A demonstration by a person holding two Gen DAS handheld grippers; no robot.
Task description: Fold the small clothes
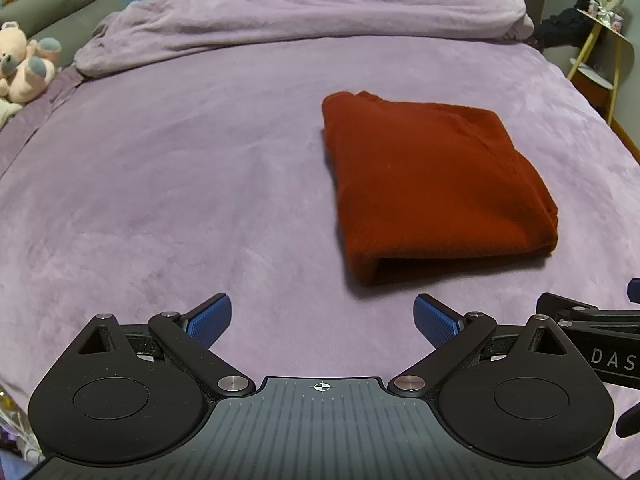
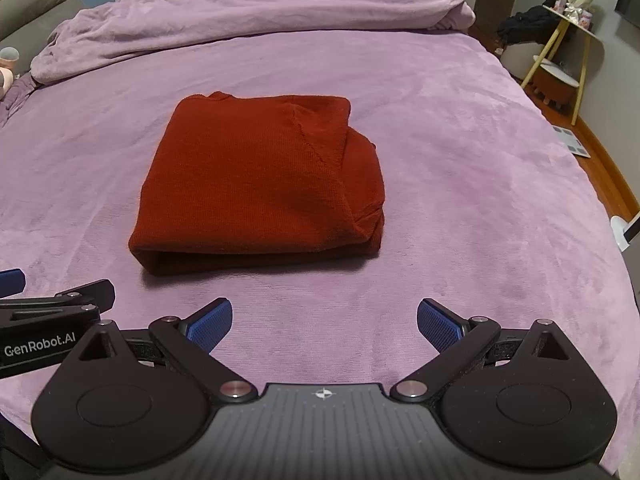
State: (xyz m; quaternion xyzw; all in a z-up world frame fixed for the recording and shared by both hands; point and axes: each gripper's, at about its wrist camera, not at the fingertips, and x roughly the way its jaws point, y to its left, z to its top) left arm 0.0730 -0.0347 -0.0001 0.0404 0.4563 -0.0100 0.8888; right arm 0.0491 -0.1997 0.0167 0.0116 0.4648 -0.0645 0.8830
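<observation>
The left gripper [image 1: 323,322] hangs low over the bed [image 1: 160,200] with its jaws spread wide. Its blue pads [image 1: 210,320] hold nothing and touch nothing; only purple cover shows between them. The red sweater [image 1: 432,188] lies ahead of this gripper and off to its right, folded into a thick, roughly square bundle that rests flat on the cover. Its open folded edge faces the gripper, and a strip of bare cover separates the two. At the right edge of the left wrist view, part of the other gripper's black body shows, close beside this one.

The right gripper [image 2: 325,324] is likewise released, jaws wide apart, with its blue pads [image 2: 440,328] empty and clear of the fabric. From here the red sweater [image 2: 260,184] lies ahead and to the left, near the middle of the bed [image 2: 480,200], again apart from the fingertips. Its right side bulges in a rounded fold. The left gripper's black arm shows at the left edge of this view, level with the right one.

Further back a rumpled purple blanket [image 1: 300,12] is heaped across the far side of the bed. A pink soft toy [image 1: 24,64] sits at the far left, and a small yellow-legged side table [image 2: 560,52] stands on the floor at the far right.
</observation>
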